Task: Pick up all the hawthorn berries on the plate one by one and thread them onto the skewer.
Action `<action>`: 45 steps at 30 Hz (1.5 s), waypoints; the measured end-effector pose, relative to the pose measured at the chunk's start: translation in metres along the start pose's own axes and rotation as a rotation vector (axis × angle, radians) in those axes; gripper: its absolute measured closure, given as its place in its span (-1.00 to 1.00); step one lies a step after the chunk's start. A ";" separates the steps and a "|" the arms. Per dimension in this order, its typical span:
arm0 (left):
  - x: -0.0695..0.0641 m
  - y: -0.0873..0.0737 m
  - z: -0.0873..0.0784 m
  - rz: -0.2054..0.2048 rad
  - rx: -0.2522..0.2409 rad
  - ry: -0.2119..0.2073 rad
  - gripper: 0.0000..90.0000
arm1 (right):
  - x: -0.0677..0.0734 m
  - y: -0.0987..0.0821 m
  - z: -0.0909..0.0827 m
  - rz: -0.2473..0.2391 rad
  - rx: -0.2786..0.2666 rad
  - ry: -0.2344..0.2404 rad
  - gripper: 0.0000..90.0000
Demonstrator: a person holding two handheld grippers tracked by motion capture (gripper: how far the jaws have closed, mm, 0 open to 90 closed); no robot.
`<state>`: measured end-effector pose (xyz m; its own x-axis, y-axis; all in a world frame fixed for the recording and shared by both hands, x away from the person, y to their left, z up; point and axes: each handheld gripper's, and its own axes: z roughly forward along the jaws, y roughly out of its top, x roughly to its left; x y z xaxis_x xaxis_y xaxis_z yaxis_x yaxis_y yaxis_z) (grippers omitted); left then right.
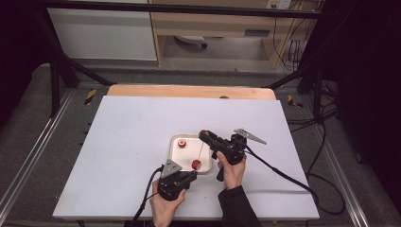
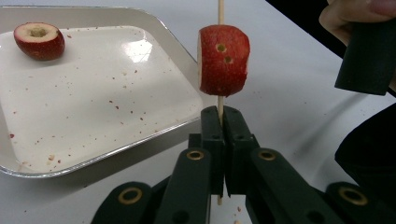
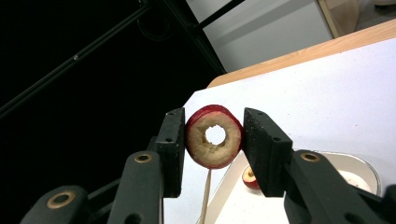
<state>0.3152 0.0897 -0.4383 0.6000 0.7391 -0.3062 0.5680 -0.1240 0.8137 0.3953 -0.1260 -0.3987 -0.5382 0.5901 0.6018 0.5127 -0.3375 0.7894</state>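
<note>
There were no words, numbers or brand names that could be read anywhere. The far shelf carried a small pale label, but it was too blurred to read.

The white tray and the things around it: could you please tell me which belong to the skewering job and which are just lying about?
In the job:
- thin wooden skewer, clamped in the left tongs
- red cored fruit piece already threaded on it
- red fruit ring with a hollow centre, held in the right tongs
- red cored fruit half waiting on the white rimmed tray

Lying about:
- black cables on the white table
</note>
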 end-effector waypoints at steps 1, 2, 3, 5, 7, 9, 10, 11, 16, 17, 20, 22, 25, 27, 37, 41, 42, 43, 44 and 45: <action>0.000 0.000 0.000 -0.003 0.001 0.000 0.96 | 0.000 0.000 0.000 0.006 0.002 0.001 0.36; 0.000 0.000 0.000 -0.007 0.000 -0.003 0.96 | 0.000 -0.001 0.000 0.004 0.004 0.001 0.36; 0.000 0.000 0.001 -0.011 -0.001 -0.004 0.96 | 0.000 -0.001 0.000 0.001 0.005 0.003 0.36; 0.001 0.001 0.001 -0.015 -0.007 -0.004 0.96 | 0.000 -0.002 0.001 -0.001 0.007 0.002 0.36; 0.001 0.001 0.001 -0.033 -0.001 -0.015 0.96 | 0.000 -0.003 0.001 -0.002 0.008 0.004 0.36; 0.000 0.000 0.002 -0.048 -0.001 -0.024 0.96 | 0.000 -0.004 0.001 -0.010 0.010 0.004 0.36; 0.000 0.000 0.002 -0.057 -0.001 -0.032 0.96 | 0.000 -0.004 0.001 -0.014 0.009 0.005 0.36; 0.001 0.000 0.002 -0.066 -0.004 -0.034 0.96 | 0.000 -0.004 0.000 -0.023 0.006 0.006 0.36; 0.003 -0.001 0.002 -0.094 -0.024 -0.042 0.96 | 0.002 -0.004 -0.002 -0.027 -0.007 0.009 0.36; 0.004 -0.002 0.001 -0.093 -0.030 -0.035 0.96 | 0.002 -0.004 -0.002 -0.026 -0.006 0.010 0.36; 0.006 -0.003 -0.001 -0.088 -0.035 -0.027 0.96 | 0.001 -0.003 -0.004 -0.014 0.002 0.007 0.36; 0.006 -0.004 -0.001 -0.082 -0.039 -0.020 0.96 | 0.000 -0.003 -0.004 -0.011 0.009 0.001 0.36; 0.007 -0.007 -0.001 -0.080 -0.045 -0.010 0.95 | 0.001 -0.002 -0.005 0.009 0.025 0.005 0.36; 0.005 -0.007 -0.001 -0.074 -0.048 -0.012 0.96 | 0.001 -0.003 -0.004 0.018 0.026 0.007 0.36; 0.003 -0.009 -0.004 -0.098 -0.095 -0.019 0.96 | 0.006 -0.006 -0.009 -0.014 0.001 0.027 0.37; 0.006 -0.009 -0.006 -0.107 -0.089 -0.014 0.96 | 0.006 -0.006 -0.010 -0.025 -0.007 0.041 0.36; 0.006 -0.009 -0.006 -0.105 -0.089 -0.011 0.96 | 0.006 -0.006 -0.009 -0.021 -0.004 0.042 0.36; 0.007 -0.009 -0.007 -0.103 -0.087 -0.012 0.96 | 0.006 -0.005 -0.009 -0.016 0.005 0.044 0.36; 0.008 -0.009 -0.007 -0.100 -0.088 -0.013 0.95 | 0.006 -0.004 -0.010 -0.017 0.015 0.042 0.36; 0.008 -0.009 -0.007 -0.093 -0.087 -0.012 0.96 | 0.005 -0.004 -0.010 -0.020 0.022 0.039 0.36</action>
<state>0.3106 0.1016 -0.4447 0.5540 0.7368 -0.3877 0.5710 0.0027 0.8209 0.3841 -0.1291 -0.3972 -0.5743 0.5672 0.5903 0.5157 -0.3093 0.7990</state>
